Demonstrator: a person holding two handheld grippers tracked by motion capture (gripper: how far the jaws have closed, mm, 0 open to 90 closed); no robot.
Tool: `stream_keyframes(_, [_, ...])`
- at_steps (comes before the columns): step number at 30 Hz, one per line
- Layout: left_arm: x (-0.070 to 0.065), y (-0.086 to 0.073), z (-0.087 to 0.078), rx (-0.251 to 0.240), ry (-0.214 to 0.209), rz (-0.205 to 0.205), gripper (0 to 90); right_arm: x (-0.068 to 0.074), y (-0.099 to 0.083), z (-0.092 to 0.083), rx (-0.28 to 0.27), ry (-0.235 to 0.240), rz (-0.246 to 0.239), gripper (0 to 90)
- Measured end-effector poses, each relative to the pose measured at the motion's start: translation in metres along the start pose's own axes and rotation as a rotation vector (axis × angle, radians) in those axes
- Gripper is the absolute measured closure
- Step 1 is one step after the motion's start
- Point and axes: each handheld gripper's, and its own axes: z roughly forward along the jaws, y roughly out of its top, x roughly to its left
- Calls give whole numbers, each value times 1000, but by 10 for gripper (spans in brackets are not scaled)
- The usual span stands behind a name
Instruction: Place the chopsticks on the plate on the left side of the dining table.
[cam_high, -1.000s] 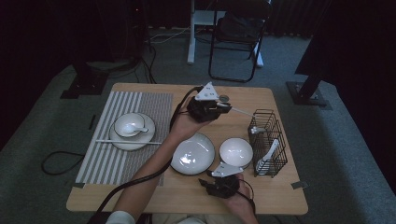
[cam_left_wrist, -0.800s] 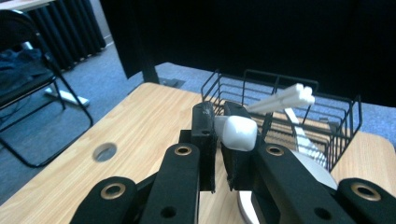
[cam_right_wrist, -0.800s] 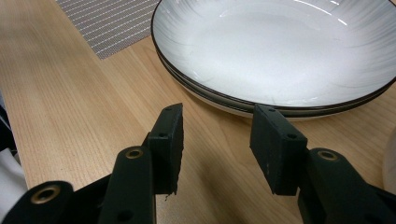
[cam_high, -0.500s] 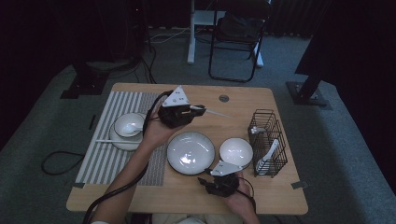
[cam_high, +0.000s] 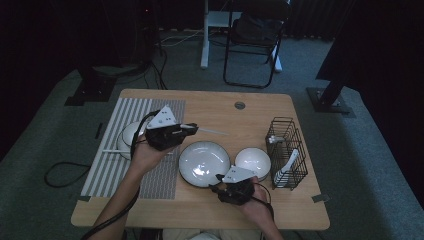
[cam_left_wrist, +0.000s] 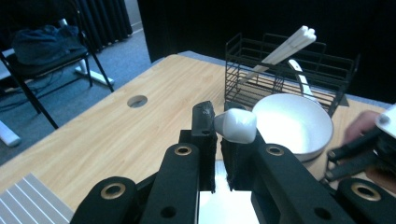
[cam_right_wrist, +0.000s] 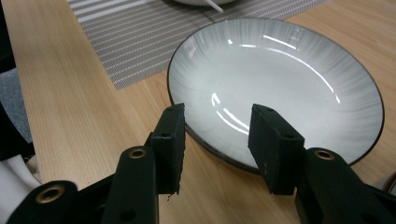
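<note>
My left gripper (cam_high: 192, 129) hovers above the mat's right edge, just up-left of the plate, shut on a thin white utensil (cam_high: 212, 132) that points right. In the left gripper view the utensil's rounded end (cam_left_wrist: 237, 126) sticks out between the closed jaws of that gripper (cam_left_wrist: 218, 116). A round grey-white plate (cam_high: 204, 162) with a dark rim lies mid-table. My right gripper (cam_high: 217, 182) sits low at the plate's near edge, open. Its jaws (cam_right_wrist: 217, 116) straddle the plate's rim (cam_right_wrist: 280, 79) with nothing between them.
A small white bowl (cam_high: 252, 161) stands right of the plate, beside a black wire rack (cam_high: 286, 152) with white utensils in it. On the striped mat (cam_high: 150, 175) at left, another bowl (cam_high: 126, 139) is partly hidden by my left hand. A folding chair (cam_high: 252, 40) stands beyond the table.
My left gripper has carried the white utensil leftward from near the rack to above the mat's edge. The right gripper has hardly moved.
</note>
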Motion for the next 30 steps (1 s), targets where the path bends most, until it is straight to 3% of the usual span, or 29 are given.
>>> stream_keyframes(6, [-4,-7,-11,-5,9,-7,846,-4,8,-1,-1,3,-10,563])
stream_keyframes(21, [-15,-27,-32,30,18,-3,846,-28,32,-13,0,-15,-37,573])
stream_keyframes(30, [-19,-32,-43,12,23,-14,846,-32,41,-11,5,0,-48,580])
